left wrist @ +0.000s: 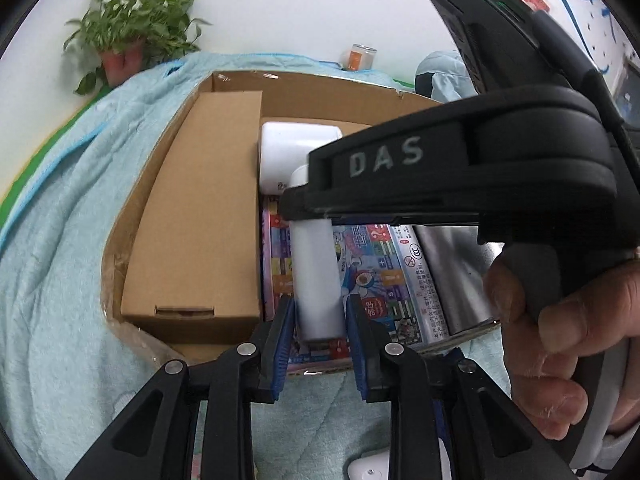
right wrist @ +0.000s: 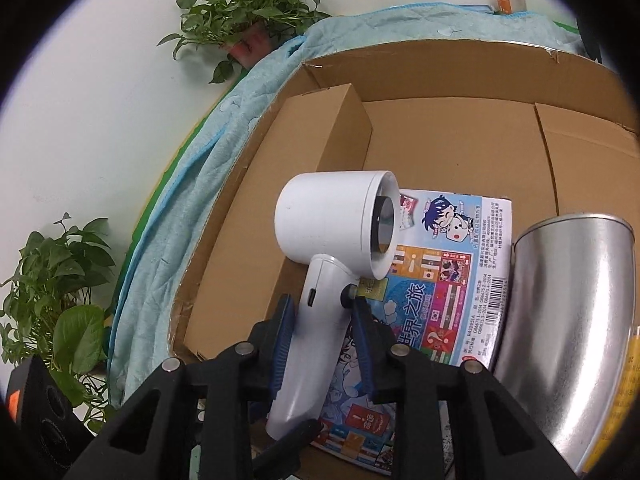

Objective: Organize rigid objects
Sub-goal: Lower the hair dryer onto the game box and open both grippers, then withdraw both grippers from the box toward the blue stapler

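Hair dryer (right wrist: 332, 236): white, held by its handle above the open cardboard box (right wrist: 460, 76), over the colourful game box (right wrist: 452, 280) lying inside.
Right gripper (right wrist: 324, 344): blue pads clamped on the handle.
Left gripper (left wrist: 320, 340): pads hug the handle's lower end.
Neighbours: brown carton (left wrist: 200, 216) to the left, shiny metal tin (right wrist: 568, 320) to the right.
Risk: the smooth handle may twist between two grips; a tilted descent could knock the tin or snag the carton.

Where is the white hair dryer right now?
In both views the hair dryer is inside the cardboard box, handle clamped by both grippers, above the colourful board game, between brown carton and metal can.
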